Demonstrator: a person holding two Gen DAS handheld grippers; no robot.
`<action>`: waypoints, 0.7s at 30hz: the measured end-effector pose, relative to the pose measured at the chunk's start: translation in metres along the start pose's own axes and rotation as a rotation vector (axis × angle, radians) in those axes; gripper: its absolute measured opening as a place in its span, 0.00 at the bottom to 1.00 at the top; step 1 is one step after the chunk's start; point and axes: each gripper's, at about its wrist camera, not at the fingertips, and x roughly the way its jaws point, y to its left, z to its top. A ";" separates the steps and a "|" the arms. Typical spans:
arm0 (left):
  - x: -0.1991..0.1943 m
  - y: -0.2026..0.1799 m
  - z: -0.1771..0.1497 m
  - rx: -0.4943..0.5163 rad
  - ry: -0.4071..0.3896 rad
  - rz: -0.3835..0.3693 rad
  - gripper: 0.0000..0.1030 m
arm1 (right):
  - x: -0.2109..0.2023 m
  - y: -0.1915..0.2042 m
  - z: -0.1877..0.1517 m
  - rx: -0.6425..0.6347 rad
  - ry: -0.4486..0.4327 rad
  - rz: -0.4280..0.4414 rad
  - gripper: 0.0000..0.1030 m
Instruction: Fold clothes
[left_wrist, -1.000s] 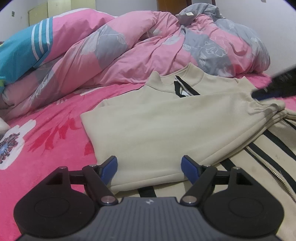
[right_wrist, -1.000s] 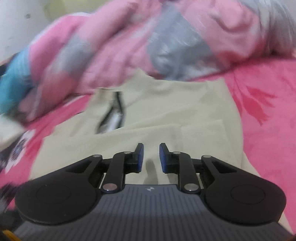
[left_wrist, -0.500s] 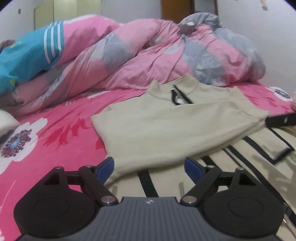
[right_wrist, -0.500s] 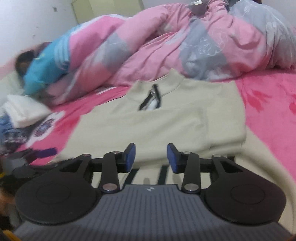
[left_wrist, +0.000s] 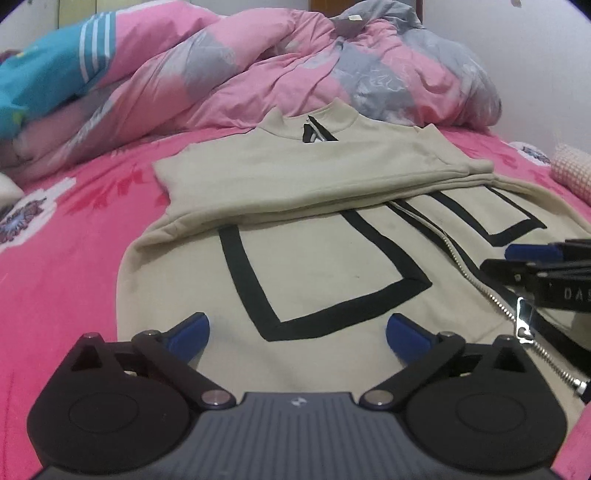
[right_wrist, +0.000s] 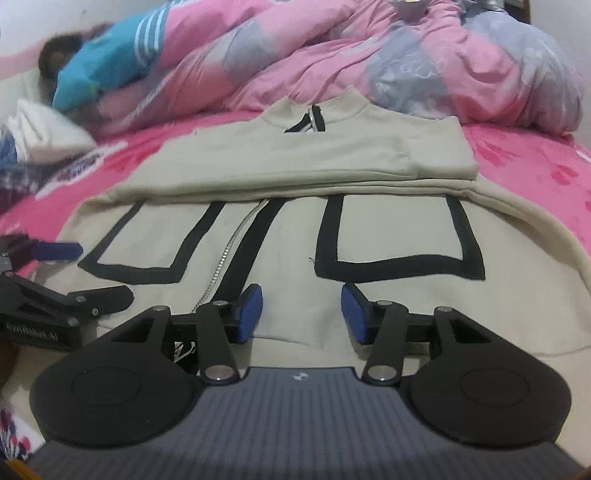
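A beige zip jacket (left_wrist: 325, 184) (right_wrist: 295, 162) with black stripe outlines lies on the pink bed, its sleeves folded across the chest. Its silver zipper (left_wrist: 491, 295) (right_wrist: 221, 266) runs down the front. My left gripper (left_wrist: 297, 334) hovers over the jacket's lower left part, jaws opening wide, nothing between them. My right gripper (right_wrist: 301, 312) hangs over the lower right part near the hem, jaws opening, with only flat cloth below them. Each gripper shows at the edge of the other's view, the right one (left_wrist: 535, 266) and the left one (right_wrist: 55, 280).
A crumpled pink and grey duvet (left_wrist: 295, 66) (right_wrist: 369, 55) is heaped behind the jacket. A blue striped garment (left_wrist: 44, 74) (right_wrist: 99, 59) lies at far left. A pink floral sheet (left_wrist: 66, 229) covers the bed. A folded white cloth (right_wrist: 48, 129) sits at left.
Both grippers have drawn back from the folded sleeves toward the jacket's hem, and both sets of jaws have widened. More of the striped lower front now shows.
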 end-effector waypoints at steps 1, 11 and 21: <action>0.000 0.001 -0.001 -0.002 -0.002 0.000 1.00 | -0.001 0.001 -0.002 -0.004 -0.009 -0.006 0.46; 0.000 0.001 -0.004 -0.008 -0.021 0.000 1.00 | -0.001 0.003 -0.010 -0.003 -0.062 -0.014 0.47; -0.001 0.002 -0.006 -0.013 -0.029 -0.002 1.00 | 0.000 0.005 -0.013 -0.008 -0.074 -0.023 0.48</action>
